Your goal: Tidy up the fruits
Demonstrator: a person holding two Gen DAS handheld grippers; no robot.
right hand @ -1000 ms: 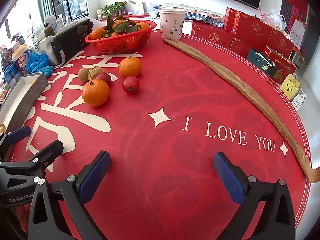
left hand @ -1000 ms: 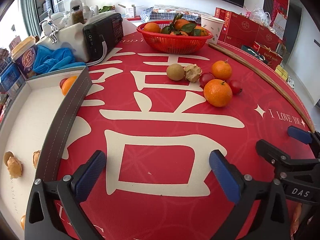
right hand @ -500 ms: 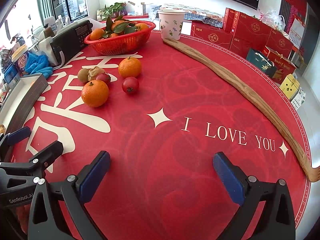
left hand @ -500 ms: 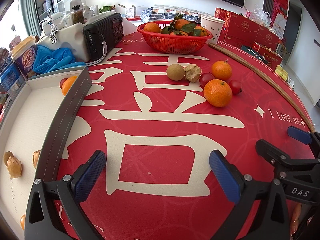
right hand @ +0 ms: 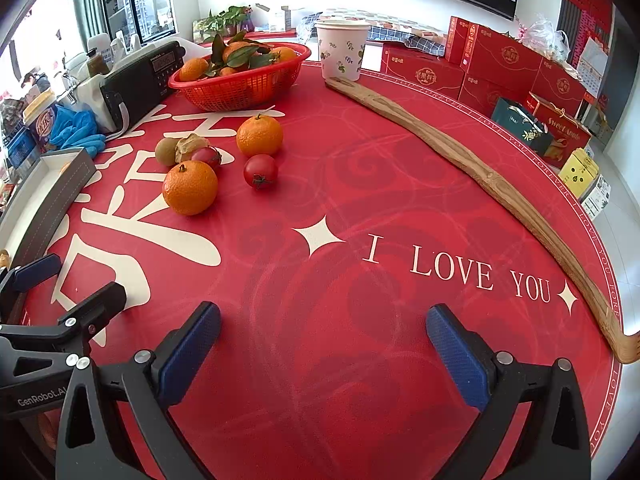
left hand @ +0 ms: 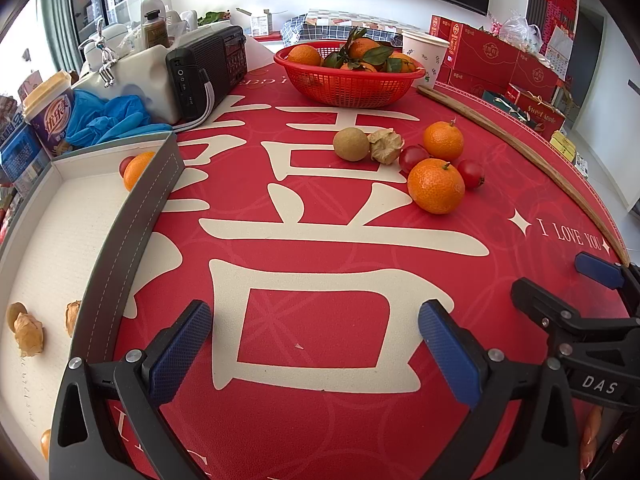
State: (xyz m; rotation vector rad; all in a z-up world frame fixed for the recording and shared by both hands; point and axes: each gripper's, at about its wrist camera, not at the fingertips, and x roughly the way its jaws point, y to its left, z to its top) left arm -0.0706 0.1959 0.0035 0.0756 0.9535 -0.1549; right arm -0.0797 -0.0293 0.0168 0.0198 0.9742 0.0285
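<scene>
A cluster of loose fruit lies mid-table on the red cloth: a near orange [left hand: 436, 185] [right hand: 190, 187], a far orange [left hand: 443, 141] [right hand: 259, 136], a kiwi [left hand: 351, 144] [right hand: 166, 151], a papery husk fruit [left hand: 385, 145] [right hand: 189, 146] and two small red tomatoes [left hand: 471, 174] [right hand: 260, 171]. A grey-walled white box [left hand: 132, 216] at the left holds an orange [left hand: 136, 165] and husk fruits [left hand: 28, 334]. My left gripper [left hand: 316, 350] is open and empty, well short of the fruit. My right gripper [right hand: 322, 350] is open too, over bare cloth.
A red basket [left hand: 352, 88] [right hand: 240, 88] of leafy oranges stands at the back, beside a black radio [left hand: 208, 70] and a paper cup [right hand: 342, 54]. A long wooden stick [right hand: 480, 176] runs along the right edge. Red gift boxes [right hand: 500, 68] sit beyond the table.
</scene>
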